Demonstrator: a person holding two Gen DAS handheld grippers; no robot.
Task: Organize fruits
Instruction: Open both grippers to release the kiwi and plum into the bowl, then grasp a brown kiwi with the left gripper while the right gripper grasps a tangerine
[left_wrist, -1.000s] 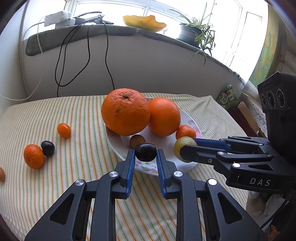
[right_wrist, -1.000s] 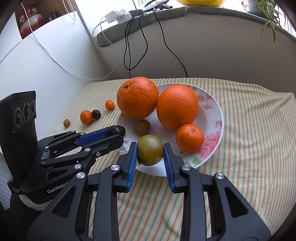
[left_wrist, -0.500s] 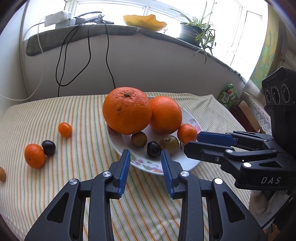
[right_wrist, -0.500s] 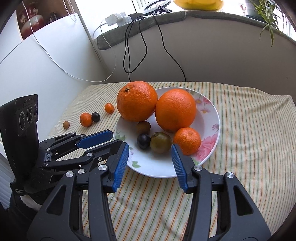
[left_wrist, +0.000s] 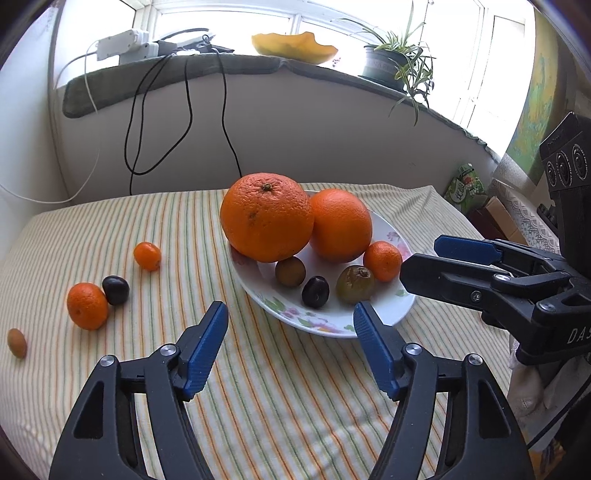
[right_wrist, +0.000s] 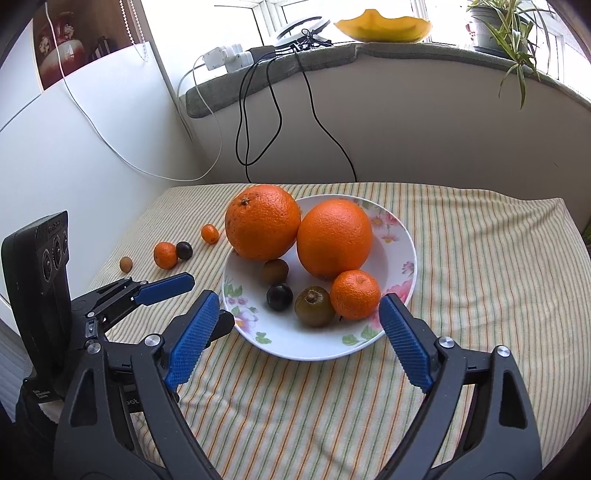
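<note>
Blue-padded fingers on the left gripper (left_wrist: 291, 323) are spread wide, nothing held between them; it is held low over the striped cloth of the table (left_wrist: 295, 398), pointed at the near rim of the plate (left_wrist: 391, 317). The right gripper (right_wrist: 299, 315) is likewise splayed open and empty, its pads flanking the plate's near edge without contact that can be confirmed. In the left wrist view the right gripper (left_wrist: 424, 260) is seen coming in from the right, level, its tips just beside the plate's right rim.

Plate contents — a large orange (left_wrist: 266, 217) at the left-back, a second orange (left_wrist: 341, 225) touching it on the right, a small mandarin (left_wrist: 382, 260) in front of that. Along the front, three small fruits are lined up: a brown one (left_wrist: 290, 271), a dark plum (left_wrist: 315, 291), a green-brown one (left_wrist: 355, 283) touching the mandarin.

Off the plate, on the cloth to the left — a kumquat (left_wrist: 147, 255), a loose mandarin (left_wrist: 87, 305) with a second dark plum (left_wrist: 115, 290) touching it, and a small brown fruit (left_wrist: 17, 343) near the table's left edge.

On the sill behind: a power strip (left_wrist: 123, 46) with cables hanging down, a yellow dish (left_wrist: 294, 47), a potted plant (left_wrist: 395, 61).
</note>
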